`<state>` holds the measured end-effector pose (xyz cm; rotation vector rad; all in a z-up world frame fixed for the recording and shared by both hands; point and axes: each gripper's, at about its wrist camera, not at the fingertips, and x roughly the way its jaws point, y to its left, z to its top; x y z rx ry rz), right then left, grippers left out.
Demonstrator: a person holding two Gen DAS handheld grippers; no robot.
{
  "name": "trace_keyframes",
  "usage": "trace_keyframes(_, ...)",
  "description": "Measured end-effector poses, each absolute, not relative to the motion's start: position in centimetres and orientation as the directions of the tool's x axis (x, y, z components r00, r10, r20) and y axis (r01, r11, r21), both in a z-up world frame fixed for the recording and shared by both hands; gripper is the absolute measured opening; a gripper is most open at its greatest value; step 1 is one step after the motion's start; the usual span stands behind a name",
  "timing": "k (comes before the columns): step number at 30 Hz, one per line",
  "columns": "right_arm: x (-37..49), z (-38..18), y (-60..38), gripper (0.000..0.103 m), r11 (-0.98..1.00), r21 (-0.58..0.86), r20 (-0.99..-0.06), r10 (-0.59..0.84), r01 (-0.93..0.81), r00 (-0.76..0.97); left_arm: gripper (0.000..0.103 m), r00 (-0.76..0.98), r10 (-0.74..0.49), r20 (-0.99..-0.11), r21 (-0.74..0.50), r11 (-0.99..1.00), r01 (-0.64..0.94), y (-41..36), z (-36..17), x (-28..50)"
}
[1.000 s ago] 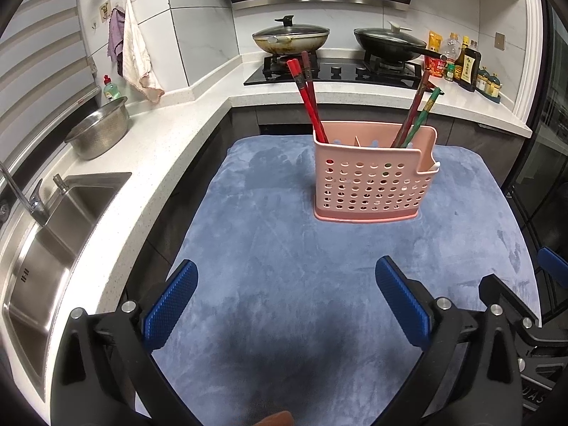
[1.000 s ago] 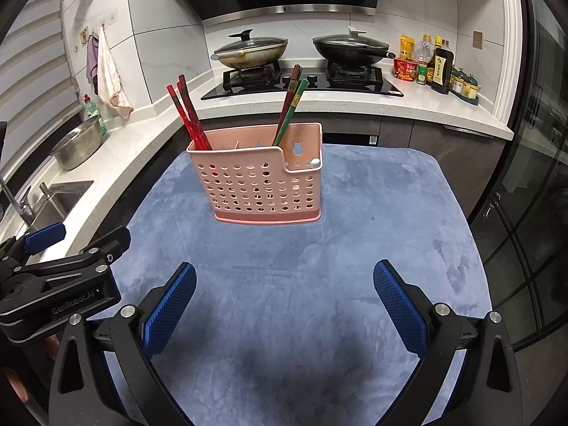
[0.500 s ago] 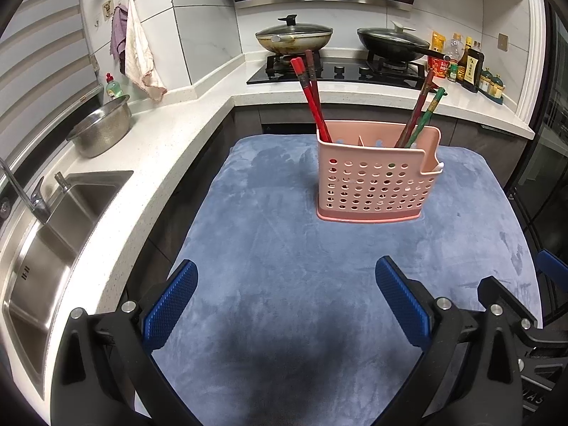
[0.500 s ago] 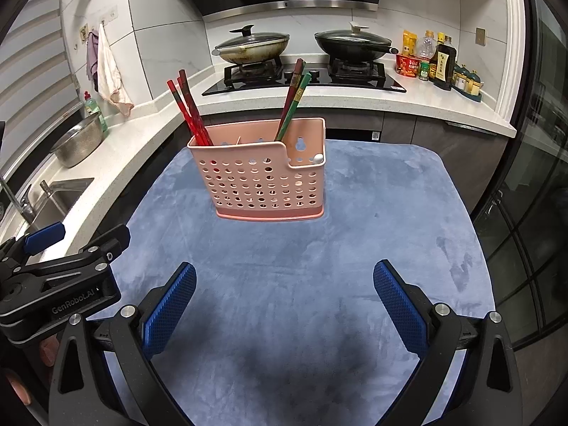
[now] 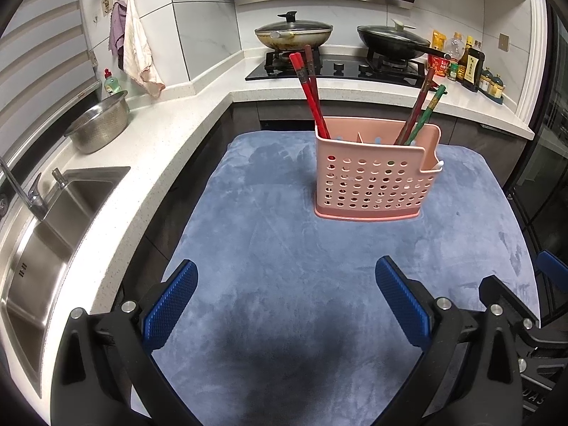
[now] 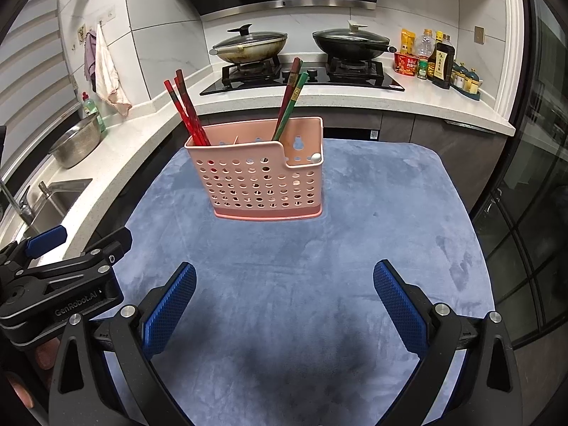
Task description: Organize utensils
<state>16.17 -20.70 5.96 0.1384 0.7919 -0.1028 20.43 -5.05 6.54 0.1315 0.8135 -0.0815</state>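
Observation:
A pink perforated utensil holder [image 5: 376,177] [image 6: 262,181] stands upright on the blue-grey table mat [image 5: 284,248] [image 6: 355,230]. Red chopsticks [image 5: 310,96] [image 6: 186,110] lean out of its left compartment. A dark red and a green chopstick [image 5: 422,110] [image 6: 291,99] lean out of its right part. My left gripper [image 5: 285,307] hovers open over the mat's near side, well short of the holder, with nothing between its fingers. My right gripper [image 6: 284,307] is likewise open and empty. The left gripper's body [image 6: 60,284] shows at the left of the right wrist view.
A white counter [image 5: 149,149] wraps the left and back, with a steel sink [image 5: 46,241], a metal colander [image 5: 99,124] and a stove with two lidded pans [image 5: 294,32] [image 6: 349,41]. Sauce bottles [image 6: 440,56] stand at the back right. A glass door [image 6: 532,213] is to the right.
Both views have shifted slightly, so the holder sits a little lower and nearer in frame. Both grippers stay open and empty.

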Motion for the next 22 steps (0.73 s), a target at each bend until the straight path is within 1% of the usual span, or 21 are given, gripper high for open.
trace_keyframes(13,16.21,6.00,-20.75,0.096,0.986,0.083,-0.713,-0.043,0.145,0.700,0.096,0.687,-0.024,-0.726,0.086,0.988,0.125,-5.11,6.58,20.48)
trace_keyframes(17,16.21,6.04,-20.75,0.096,0.986,0.083,-0.713,-0.044,0.147,0.699,0.096,0.703,-0.006,-0.712,0.104,0.988,0.114,-5.18,6.72,20.48)
trace_keyframes(22,16.33,6.21,-20.83,0.096,0.985,0.085,-0.712,-0.046,0.151,0.701,0.096,0.694,-0.013,-0.719,0.089,0.990,0.111,-5.04,6.66,20.88)
